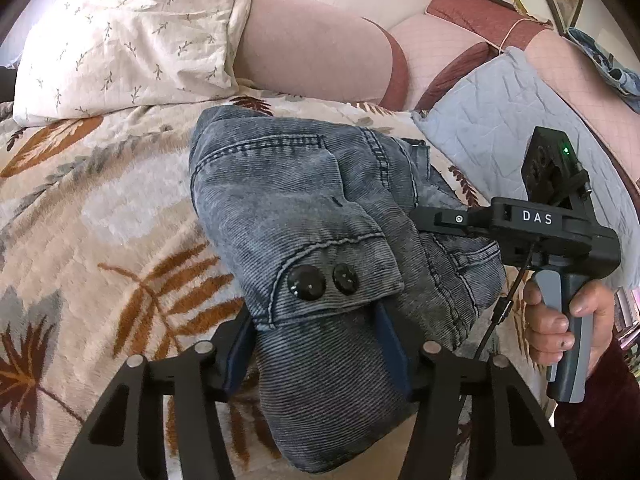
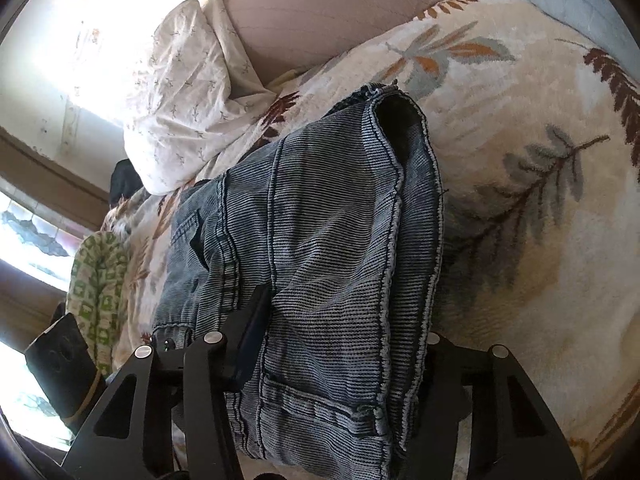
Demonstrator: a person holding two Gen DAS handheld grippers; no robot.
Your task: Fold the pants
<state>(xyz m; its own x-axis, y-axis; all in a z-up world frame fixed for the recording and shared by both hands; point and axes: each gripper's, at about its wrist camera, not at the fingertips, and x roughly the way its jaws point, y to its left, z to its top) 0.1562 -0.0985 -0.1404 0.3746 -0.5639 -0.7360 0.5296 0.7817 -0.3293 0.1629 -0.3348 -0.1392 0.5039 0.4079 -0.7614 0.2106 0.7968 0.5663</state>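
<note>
Leaf-print bed cover (image 1: 80, 200) filling most of both views. Cream sprigged pillow (image 1: 128, 32) at upper left of the left wrist view, pale blue quilted pad (image 1: 500, 120) at right. Grey-blue corduroy pants (image 1: 304, 216) bunched at centre on the cover, waistband with two black buttons (image 1: 320, 282) toward the lower middle. Left tongs (image 1: 316, 344) at bottom centre, clamped on a thick fold below the buttons, blue pads pressed against cloth. Right tongs (image 2: 332, 344) at bottom of the right wrist view, likewise gripping the pants; near pad hidden under fabric. Hand (image 1: 560, 320) on grey handle, lower right.
</note>
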